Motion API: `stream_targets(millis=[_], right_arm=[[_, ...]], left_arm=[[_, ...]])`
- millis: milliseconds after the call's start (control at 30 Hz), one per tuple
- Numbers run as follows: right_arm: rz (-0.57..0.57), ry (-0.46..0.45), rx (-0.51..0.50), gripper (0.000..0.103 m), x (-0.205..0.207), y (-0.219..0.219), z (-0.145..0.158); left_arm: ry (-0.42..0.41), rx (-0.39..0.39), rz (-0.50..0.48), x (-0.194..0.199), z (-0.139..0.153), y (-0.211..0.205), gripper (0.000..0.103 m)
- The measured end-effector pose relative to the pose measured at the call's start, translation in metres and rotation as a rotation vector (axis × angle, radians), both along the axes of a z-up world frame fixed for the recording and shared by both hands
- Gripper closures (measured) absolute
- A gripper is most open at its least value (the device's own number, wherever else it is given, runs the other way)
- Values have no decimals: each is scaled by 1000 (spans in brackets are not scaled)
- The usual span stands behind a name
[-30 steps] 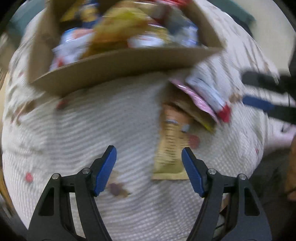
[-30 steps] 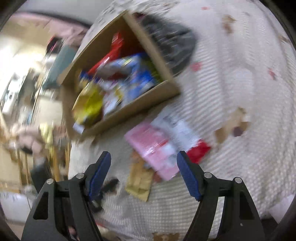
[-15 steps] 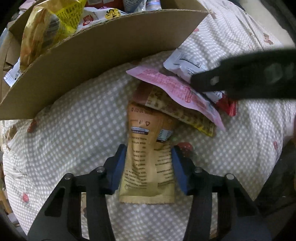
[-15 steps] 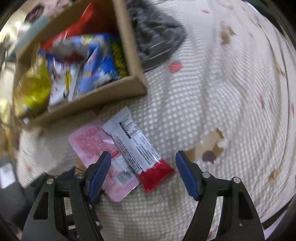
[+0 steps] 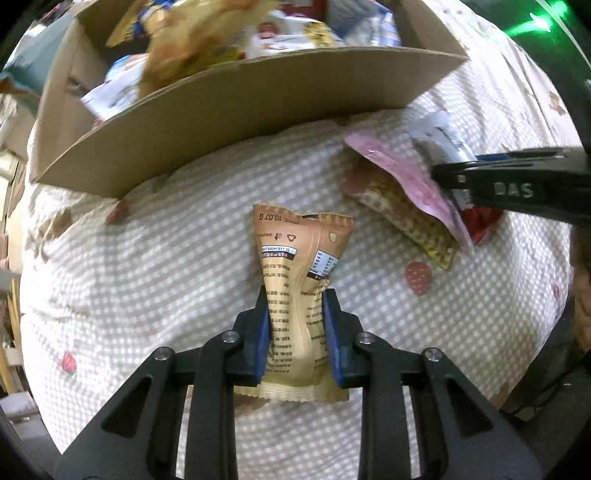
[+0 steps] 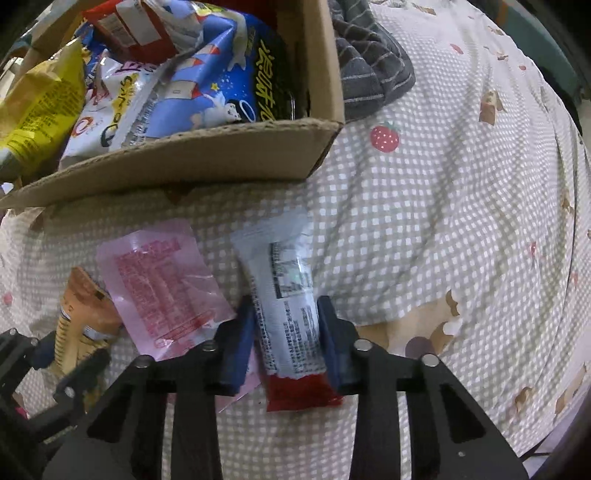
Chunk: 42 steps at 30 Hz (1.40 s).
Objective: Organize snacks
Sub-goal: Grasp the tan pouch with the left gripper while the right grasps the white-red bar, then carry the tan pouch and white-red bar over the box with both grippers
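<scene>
My left gripper (image 5: 295, 325) is shut on a tan snack packet (image 5: 299, 280) that lies on the checked bedspread; the packet also shows in the right wrist view (image 6: 79, 325). My right gripper (image 6: 286, 328) is shut on a grey-and-red snack bar (image 6: 288, 310), also visible in the left wrist view (image 5: 439, 142). A pink packet (image 6: 162, 284) lies left of the bar, over a yellow checked packet (image 5: 406, 218). The cardboard box (image 6: 221, 155) full of snacks stands just beyond; it also shows in the left wrist view (image 5: 236, 122).
The box holds a yellow bag (image 6: 37, 107), a blue-and-white bag (image 6: 192, 85) and red packets (image 6: 125, 26). A grey striped cloth (image 6: 369, 70) lies right of the box. The checked bedspread (image 6: 461, 206) with strawberry prints stretches to the right.
Both grippers have closed: the left on the tan packet, the right on the grey-and-red bar. The tan packet now crumples between the left fingers and sits apart from the pile.
</scene>
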State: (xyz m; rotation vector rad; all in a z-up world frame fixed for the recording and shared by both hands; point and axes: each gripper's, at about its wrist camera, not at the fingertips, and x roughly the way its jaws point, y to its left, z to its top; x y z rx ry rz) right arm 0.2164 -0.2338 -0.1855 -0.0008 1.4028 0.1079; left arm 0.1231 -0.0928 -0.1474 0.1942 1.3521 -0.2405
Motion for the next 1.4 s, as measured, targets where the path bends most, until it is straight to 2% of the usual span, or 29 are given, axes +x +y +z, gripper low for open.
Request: stream_targets(millis=[167, 400, 633, 967, 1133, 1400], right_arm=[[-60, -13, 101, 72, -12, -19, 25], [-59, -67, 165, 72, -39, -28, 65], [-94, -86, 322, 72, -69, -39, 88], [-81, -201, 531, 72, -116, -44, 120], [-69, -283, 565, 72, -132, -49, 145], [-84, -328, 585, 72, -124, -45, 160]], left_arm=[[-16, 2, 29, -2, 11, 13, 81], [-47, -7, 84, -15, 25, 36, 81], [-99, -16, 150, -25, 49, 60, 81], [-189, -54, 226, -45, 86, 91, 81], [-251, -84, 258, -51, 118, 95, 81], [-323, -112, 239, -17, 145, 98, 81]])
